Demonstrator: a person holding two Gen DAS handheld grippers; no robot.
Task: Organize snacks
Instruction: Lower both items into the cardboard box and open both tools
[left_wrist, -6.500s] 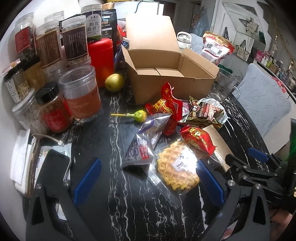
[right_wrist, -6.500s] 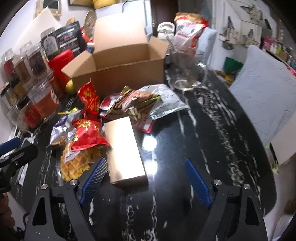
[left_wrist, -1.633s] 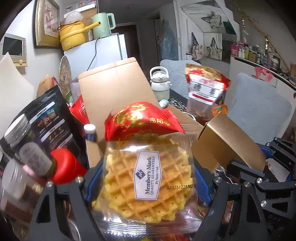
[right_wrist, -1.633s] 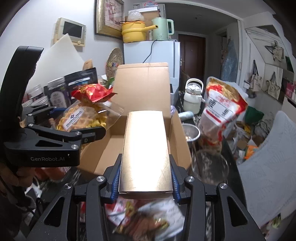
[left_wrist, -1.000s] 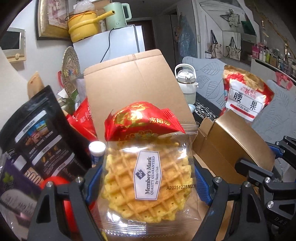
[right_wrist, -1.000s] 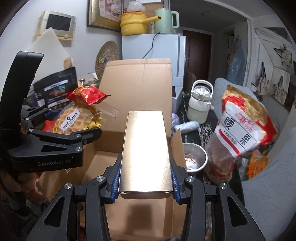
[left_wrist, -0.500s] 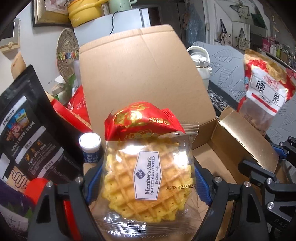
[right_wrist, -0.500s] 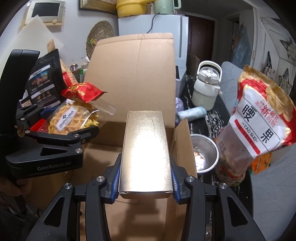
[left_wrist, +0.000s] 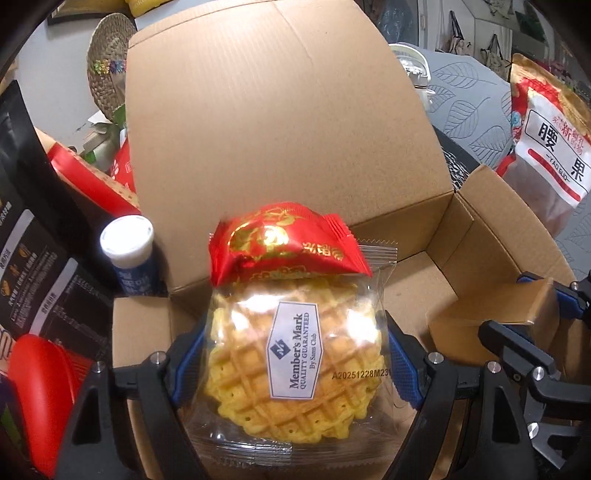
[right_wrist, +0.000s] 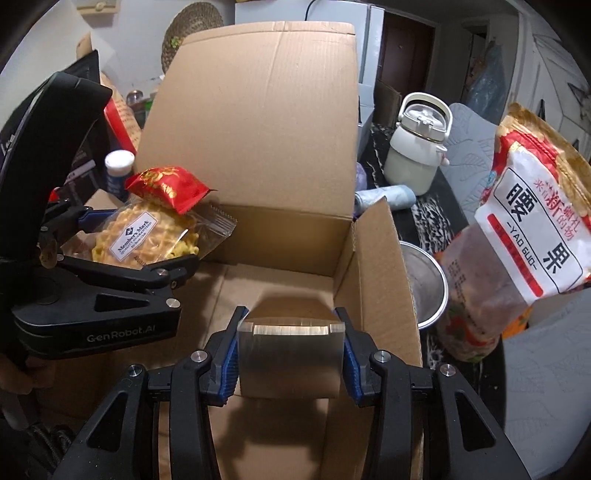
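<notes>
Both grippers pinch snacks over the cardboard box (right_wrist: 266, 122): left gripper (left_wrist: 293, 360) squeezes the waffle pack (left_wrist: 295, 354), while only the right view shows the right gripper (right_wrist: 290, 356), its jaws just loosening, around the gold box (right_wrist: 290, 363), with a white kettle (right_wrist: 417, 147) at two o'clock.

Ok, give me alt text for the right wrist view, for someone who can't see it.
The right gripper, its jaws just opening slightly, has a gold box between its pads over the open cardboard box. At left, the left gripper holds a wrapped waffle with a red packet on top.
</notes>
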